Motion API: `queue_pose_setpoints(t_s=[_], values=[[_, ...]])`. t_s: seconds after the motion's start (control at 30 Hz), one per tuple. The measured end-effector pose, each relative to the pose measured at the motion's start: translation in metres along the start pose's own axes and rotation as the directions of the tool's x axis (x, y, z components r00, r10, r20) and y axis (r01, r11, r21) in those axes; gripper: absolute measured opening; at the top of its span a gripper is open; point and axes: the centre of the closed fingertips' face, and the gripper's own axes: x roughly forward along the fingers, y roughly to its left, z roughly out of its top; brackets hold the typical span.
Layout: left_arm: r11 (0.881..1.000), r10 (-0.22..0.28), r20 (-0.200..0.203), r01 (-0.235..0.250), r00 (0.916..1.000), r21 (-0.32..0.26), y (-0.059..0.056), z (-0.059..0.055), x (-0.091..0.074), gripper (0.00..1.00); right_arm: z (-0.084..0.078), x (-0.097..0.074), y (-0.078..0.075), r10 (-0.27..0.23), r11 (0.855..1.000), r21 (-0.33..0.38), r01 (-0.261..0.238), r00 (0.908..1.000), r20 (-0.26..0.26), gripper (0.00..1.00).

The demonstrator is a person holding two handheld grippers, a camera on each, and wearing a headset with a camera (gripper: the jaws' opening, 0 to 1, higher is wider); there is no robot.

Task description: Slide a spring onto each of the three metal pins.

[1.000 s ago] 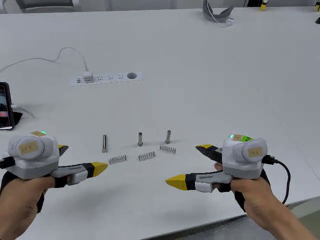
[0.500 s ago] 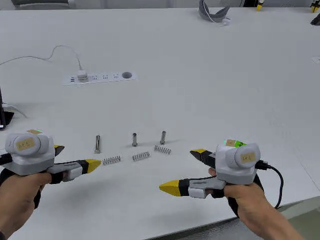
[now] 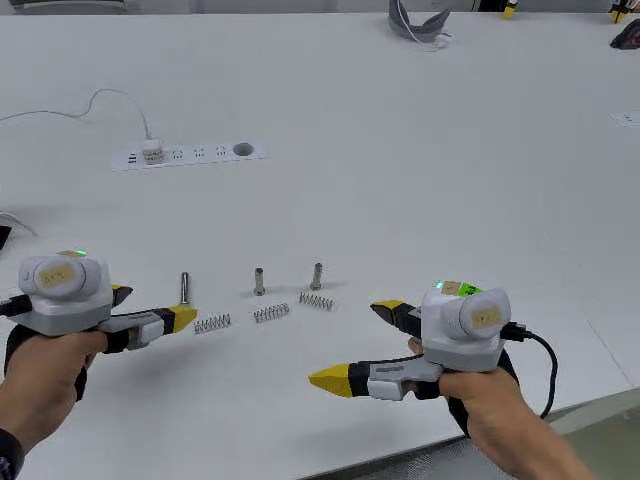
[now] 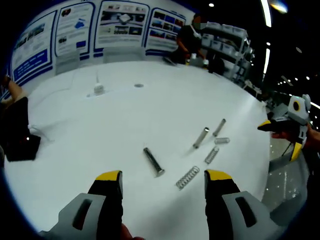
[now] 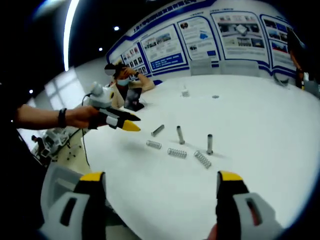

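Observation:
Three metal pins stand in a row on the white table: left pin (image 3: 184, 288), middle pin (image 3: 259, 281), right pin (image 3: 317, 276). A spring lies just in front of each: left spring (image 3: 212, 323), middle spring (image 3: 270, 313), right spring (image 3: 316, 300). My left gripper (image 3: 150, 305) is open, its near tip close to the left spring. The left gripper view has the left pin (image 4: 153, 161) and left spring (image 4: 187, 177) between the jaws. My right gripper (image 3: 358, 343) is open and empty, in front of the right spring (image 5: 202, 159).
A white power strip (image 3: 185, 155) with a plug and cable lies at the far left. A grey curved object (image 3: 415, 22) rests at the table's far edge. The table's front edge (image 3: 600, 400) runs just right of my right hand. A person (image 5: 125, 80) sits beyond the table.
The head camera has shifted, so everything sits lower left. My left gripper has edged a little closer to the left pin and spring. Both grippers stay open.

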Motion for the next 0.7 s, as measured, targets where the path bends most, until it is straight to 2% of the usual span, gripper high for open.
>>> queue_pose_setpoints(t_s=[0.37,0.7], values=[[1.0,0.005,-0.002,-0.005,1.0,-0.023,0.008,0.005,0.024,0.54,-0.007,-0.005,0.001,-0.014,1.0,0.015,0.014,0.9999,-0.003,0.91],[0.999,0.019,-0.031,-0.02,0.9993,-0.029,0.014,0.005,0.047,0.4,-0.011,-0.01,-0.001,-0.033,0.999,0.036,0.033,0.9995,-0.002,0.9]])
